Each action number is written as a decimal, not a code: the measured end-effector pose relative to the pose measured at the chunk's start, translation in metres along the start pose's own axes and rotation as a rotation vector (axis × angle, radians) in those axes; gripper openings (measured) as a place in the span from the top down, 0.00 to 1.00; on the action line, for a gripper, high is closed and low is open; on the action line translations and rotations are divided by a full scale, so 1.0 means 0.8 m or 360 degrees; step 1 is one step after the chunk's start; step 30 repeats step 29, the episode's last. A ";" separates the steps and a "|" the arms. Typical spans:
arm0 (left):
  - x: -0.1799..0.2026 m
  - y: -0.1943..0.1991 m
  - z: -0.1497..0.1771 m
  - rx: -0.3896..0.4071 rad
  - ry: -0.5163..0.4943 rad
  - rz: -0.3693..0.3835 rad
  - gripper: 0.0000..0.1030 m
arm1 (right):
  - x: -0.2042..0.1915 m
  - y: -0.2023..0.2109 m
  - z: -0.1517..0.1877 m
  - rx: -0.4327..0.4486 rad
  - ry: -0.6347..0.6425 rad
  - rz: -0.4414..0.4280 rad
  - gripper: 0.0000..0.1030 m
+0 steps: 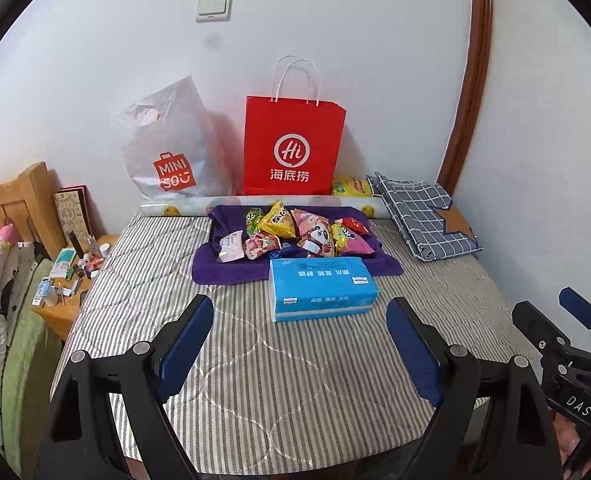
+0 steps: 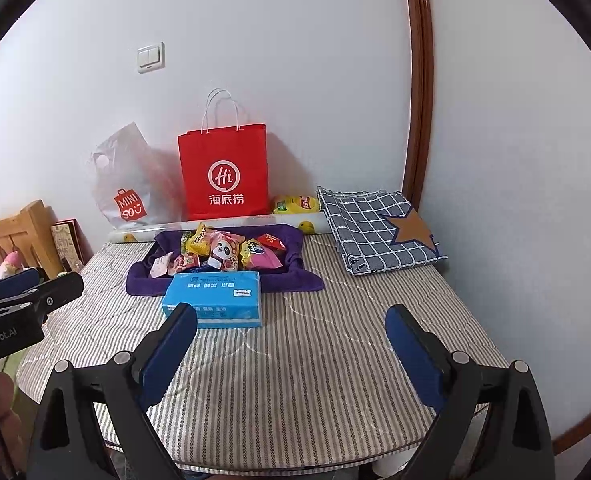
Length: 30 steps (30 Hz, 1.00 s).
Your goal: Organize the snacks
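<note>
Two grippers poised over a striped bed, snacks heaped on a purple towel

Both grippers hovering above a grey-striped mattress [image 1: 295, 360], fingers spread wide, nothing between them. Left gripper [image 1: 299, 328] in the near foreground of its own view, blue pads facing inward; right gripper [image 2: 291, 334] likewise in its view, level beside it.

Snack packets [image 1: 295, 232] piled on a purple towel [image 1: 211, 264] toward the far edge of the mattress: yellow, pink and red wrappers, one with a panda face. Blue tissue pack [image 1: 321, 288] lying flat just in front of the towel, between the snacks and the fingers.

Red paper bag [image 1: 293, 148] with white handles standing upright against the wall behind the pile. White plastic shopping bag [image 1: 167, 148] leaning beside it. Yellow chip bag [image 2: 295, 204] beside the red bag. Folded checked cloth [image 2: 375, 228] with a brown star at the far corner. Wooden nightstand [image 1: 67, 316] off the mattress edge, crowded with small items.
</note>
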State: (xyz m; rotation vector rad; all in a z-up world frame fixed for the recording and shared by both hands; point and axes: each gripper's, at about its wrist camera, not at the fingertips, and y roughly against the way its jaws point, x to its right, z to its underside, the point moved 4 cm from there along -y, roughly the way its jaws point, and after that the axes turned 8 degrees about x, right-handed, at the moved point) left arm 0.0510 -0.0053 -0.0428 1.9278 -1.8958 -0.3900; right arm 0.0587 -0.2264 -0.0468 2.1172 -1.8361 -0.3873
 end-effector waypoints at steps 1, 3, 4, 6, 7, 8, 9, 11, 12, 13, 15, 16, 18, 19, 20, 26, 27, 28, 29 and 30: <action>0.000 0.000 0.000 -0.0002 0.0000 0.0001 0.15 | 0.000 -0.001 0.000 0.0002 0.0004 0.0007 0.07; 0.000 0.000 0.001 -0.0003 0.0001 0.0000 0.15 | -0.002 0.000 0.000 0.0009 0.0012 0.0019 0.07; 0.000 0.000 0.000 -0.0002 0.0001 0.0002 0.15 | -0.002 0.000 0.000 0.0009 0.0011 0.0009 0.07; -0.001 0.000 0.001 -0.0002 0.0002 0.0002 0.15 | -0.002 0.000 0.000 0.0008 0.0005 0.0002 0.07; -0.001 0.000 0.001 -0.0002 0.0002 0.0003 0.15 | -0.002 0.000 0.000 0.0008 0.0007 0.0003 0.07; -0.002 0.000 0.001 -0.0003 0.0001 0.0004 0.15 | -0.003 0.000 0.000 0.0009 0.0011 0.0005 0.07; -0.002 0.000 0.001 -0.0002 0.0001 0.0004 0.15 | -0.004 0.000 0.000 0.0010 0.0013 0.0004 0.07; -0.002 0.000 0.001 -0.0002 -0.0002 0.0003 0.15 | -0.005 -0.001 0.000 0.0008 0.0015 -0.0001 0.07; -0.002 0.000 0.001 -0.0002 -0.0002 0.0003 0.15 | -0.005 0.000 0.001 0.0008 0.0014 -0.0002 0.07; -0.003 -0.001 0.001 -0.0004 -0.0002 0.0003 0.15 | -0.005 0.000 0.001 0.0009 0.0014 -0.0005 0.07; -0.002 0.000 0.001 -0.0005 -0.0002 0.0005 0.15 | -0.006 0.000 0.001 0.0010 0.0008 -0.0019 0.07; -0.002 0.001 0.001 -0.0006 -0.0003 0.0006 0.15 | -0.006 0.000 0.000 0.0010 0.0006 -0.0024 0.07; -0.002 0.001 0.001 -0.0006 -0.0008 0.0007 0.15 | -0.006 0.000 0.000 0.0011 0.0006 -0.0021 0.07; -0.002 0.002 0.001 -0.0005 -0.0010 0.0007 0.15 | -0.006 0.000 0.000 0.0012 0.0005 -0.0018 0.07; -0.001 0.002 0.001 -0.0004 -0.0012 0.0007 0.15 | -0.006 0.000 0.000 0.0012 0.0002 -0.0019 0.07; 0.000 0.003 0.001 -0.0001 -0.0012 0.0002 0.15 | -0.005 0.000 0.000 0.0011 0.0010 -0.0021 0.07; 0.000 0.002 0.001 0.0002 -0.0010 0.0000 0.15 | -0.005 0.000 0.000 0.0013 0.0007 -0.0021 0.07; 0.001 0.003 0.000 0.0009 -0.0013 0.0002 0.15 | -0.005 0.000 -0.001 0.0014 0.0008 -0.0022 0.07; 0.001 0.003 0.000 0.0003 -0.0012 0.0000 0.15 | -0.005 -0.001 0.000 0.0011 0.0007 -0.0022 0.07; 0.001 0.003 0.000 0.0003 -0.0012 0.0000 0.15 | -0.005 -0.001 0.000 0.0011 0.0007 -0.0022 0.07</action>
